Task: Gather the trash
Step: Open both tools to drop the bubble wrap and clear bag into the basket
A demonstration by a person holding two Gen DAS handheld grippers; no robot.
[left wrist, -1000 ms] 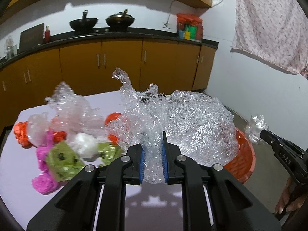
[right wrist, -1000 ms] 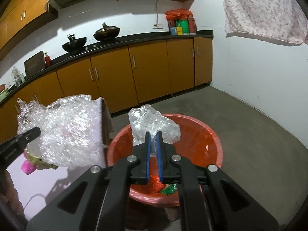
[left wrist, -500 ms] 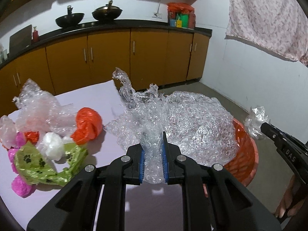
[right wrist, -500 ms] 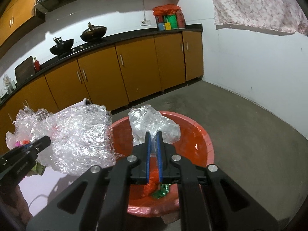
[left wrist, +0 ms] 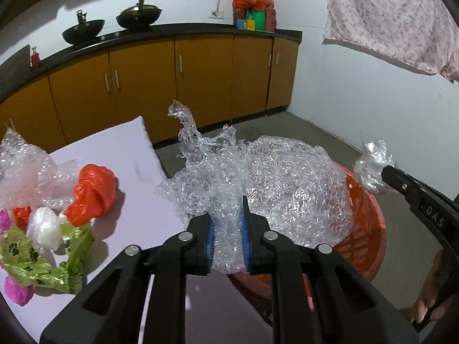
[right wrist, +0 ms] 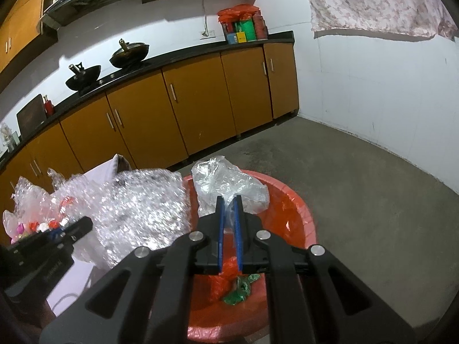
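A crumpled sheet of bubble wrap (left wrist: 287, 189) is clamped between the blue pads of the left gripper (left wrist: 227, 229), which is fully closed on it; the sheet hangs over the near rim of the red plastic tub (left wrist: 370, 229). In the right wrist view, a clear plastic bag (right wrist: 229, 189) is pinched by the right gripper (right wrist: 228, 223), whose jaws are opening with the bag between them, above the tub's interior. Orange and green scraps (right wrist: 238, 286) lie in the tub at 6 o'clock. On the lilac table (left wrist: 114, 149), at the 9 o'clock side, an orange bag (left wrist: 94, 192), a white wad (left wrist: 47, 229) and a green paw-print bag (left wrist: 37, 261) are piled.
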